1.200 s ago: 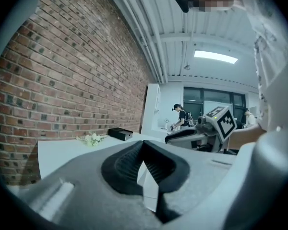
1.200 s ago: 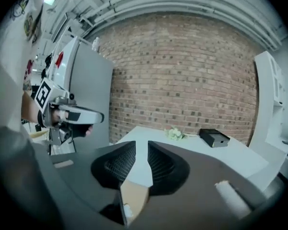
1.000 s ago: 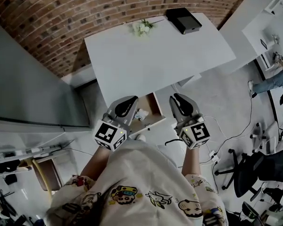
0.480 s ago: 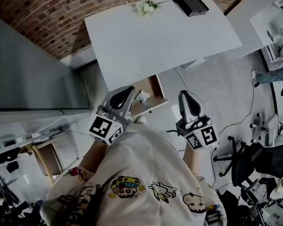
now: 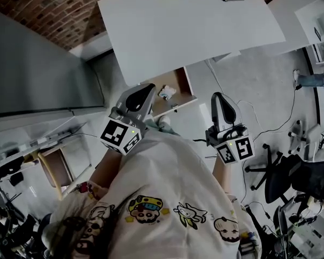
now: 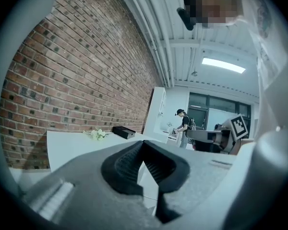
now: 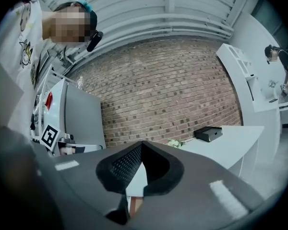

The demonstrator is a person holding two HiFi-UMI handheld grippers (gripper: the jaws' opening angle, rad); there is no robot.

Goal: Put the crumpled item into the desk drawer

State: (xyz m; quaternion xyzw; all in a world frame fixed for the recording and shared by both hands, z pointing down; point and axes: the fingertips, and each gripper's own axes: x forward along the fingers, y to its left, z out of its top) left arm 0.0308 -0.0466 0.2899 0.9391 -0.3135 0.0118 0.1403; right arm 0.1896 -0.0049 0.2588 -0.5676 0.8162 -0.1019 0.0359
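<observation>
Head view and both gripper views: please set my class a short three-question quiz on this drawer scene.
1. True or false: the crumpled item lies inside the open drawer.
2. What is between the right gripper jaws? A a pen; B a cup; C nothing, they are shut.
3. Fill in: the wall behind the desk is made of ____.
Key: 1 true; 2 C; 3 brick.

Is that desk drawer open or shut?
Open: the drawer juts out from under the white desk, its wooden inside showing, with the crumpled item lying in it.
</observation>
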